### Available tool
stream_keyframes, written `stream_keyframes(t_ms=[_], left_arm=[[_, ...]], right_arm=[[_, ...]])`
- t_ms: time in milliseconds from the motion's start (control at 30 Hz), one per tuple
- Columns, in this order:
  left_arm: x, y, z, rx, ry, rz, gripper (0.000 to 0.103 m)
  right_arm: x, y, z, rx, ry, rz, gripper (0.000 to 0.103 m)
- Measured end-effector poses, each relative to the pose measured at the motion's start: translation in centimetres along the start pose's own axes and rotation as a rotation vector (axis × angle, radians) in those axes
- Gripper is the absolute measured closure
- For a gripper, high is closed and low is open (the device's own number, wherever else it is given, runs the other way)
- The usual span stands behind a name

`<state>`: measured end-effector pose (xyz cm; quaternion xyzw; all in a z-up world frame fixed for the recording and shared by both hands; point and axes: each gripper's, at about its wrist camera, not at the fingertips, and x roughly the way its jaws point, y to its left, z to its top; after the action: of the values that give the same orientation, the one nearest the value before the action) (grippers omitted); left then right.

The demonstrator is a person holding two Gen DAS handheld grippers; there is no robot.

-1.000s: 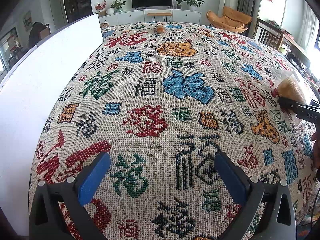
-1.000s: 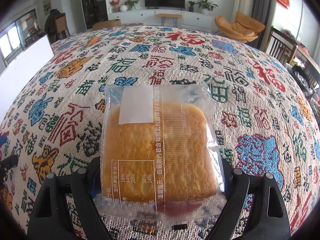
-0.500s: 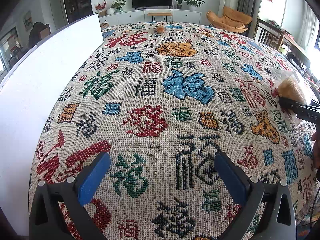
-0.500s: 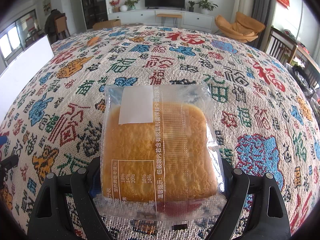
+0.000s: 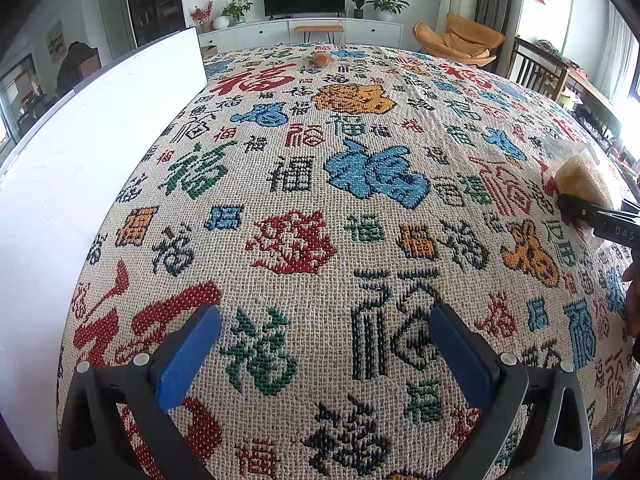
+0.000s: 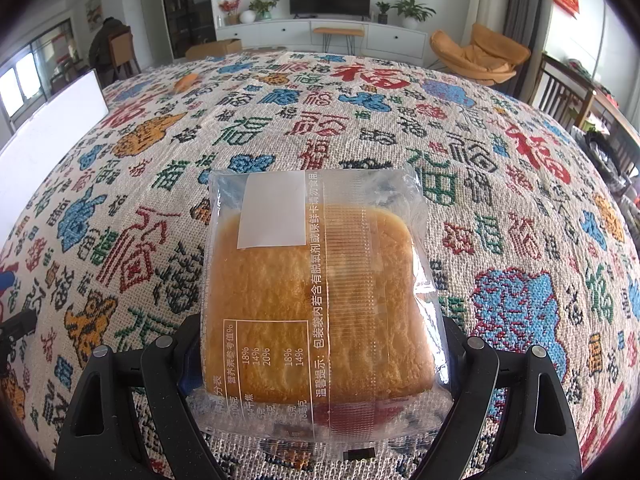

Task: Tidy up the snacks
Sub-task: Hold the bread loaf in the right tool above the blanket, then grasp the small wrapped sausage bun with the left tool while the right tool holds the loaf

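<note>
Between the black fingers of the right gripper [image 6: 316, 364], a square golden sponge cake in a clear plastic wrapper [image 6: 316, 300] is clamped by its near edges, with most of the packet sticking out forward over the woven cloth patterned with red, blue, green and orange characters [image 6: 500, 200]. To the left, the left gripper [image 5: 324, 354] hangs over the same cloth with its blue-padded fingers spread wide and nothing between them. Far ahead of it lies a small orange-brown snack [image 5: 320, 59], and along its left side stands a plain white board [image 5: 100, 152]. Likely risks: the slick wrapper could slide out of the hold, since the grip falls on loose film and soft cake; squeezing harder could crush the cake; a quick swing could let the overhanging end sag and twist free. Compared with half a second and one second earlier, nothing has visibly changed: both grippers and the packet sit in the same places.
</note>
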<state>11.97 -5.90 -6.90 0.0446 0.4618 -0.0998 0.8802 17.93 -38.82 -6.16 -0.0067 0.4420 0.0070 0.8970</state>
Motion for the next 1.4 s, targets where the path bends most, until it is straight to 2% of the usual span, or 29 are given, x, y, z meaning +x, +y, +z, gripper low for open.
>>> stream_keyframes(t_ms=[500, 600, 667, 733, 800, 900, 1067, 1200, 1300, 1400], left_arm=[[0.0, 0.0, 0.0, 0.000, 0.001, 0.001, 0.000], [-0.2, 0.1, 0.1, -0.005, 0.026, -0.006, 0.000], [-0.5, 0.8, 0.4, -0.024, 0.066, -0.067, 0.000], [-1.0, 1.7, 1.4, -0.061, 0.085, -0.192, 0.000], [-1.2, 2.5, 3.6, -0.076, 0.089, -0.259, 0.000], [-0.3, 2.8, 8.3, -0.054, 0.092, -0.293, 0.000], [3.5, 3.4, 18.4, -0.068, 0.031, -0.254, 0.000], [9.2, 4.2, 25.5, -0.153, 0.045, -0.234, 0.001], [13.2, 4.1, 28.5, -0.208, 0.065, -0.220, 0.003], [16.5, 3.5, 30.3, -0.216, 0.086, -0.175, 0.005]], right_arm=[[0.0, 0.0, 0.0, 0.000, 0.000, 0.000, 0.014], [0.0, 0.0, 0.0, 0.000, 0.000, 0.000, 0.014], [0.0, 0.0, 0.0, 0.000, 0.000, 0.000, 0.014], [0.0, 0.0, 0.0, 0.000, 0.000, 0.001, 0.014], [0.0, 0.0, 0.0, 0.000, 0.000, 0.000, 0.014], [0.0, 0.0, 0.0, 0.000, 0.000, 0.001, 0.014], [0.0, 0.0, 0.0, 0.000, -0.001, 0.000, 0.014], [0.1, 0.0, 0.0, 0.000, -0.001, 0.001, 0.014], [0.1, 0.0, 0.0, -0.001, 0.000, -0.001, 0.014], [0.1, 0.0, 0.0, -0.002, 0.001, -0.001, 0.013]])
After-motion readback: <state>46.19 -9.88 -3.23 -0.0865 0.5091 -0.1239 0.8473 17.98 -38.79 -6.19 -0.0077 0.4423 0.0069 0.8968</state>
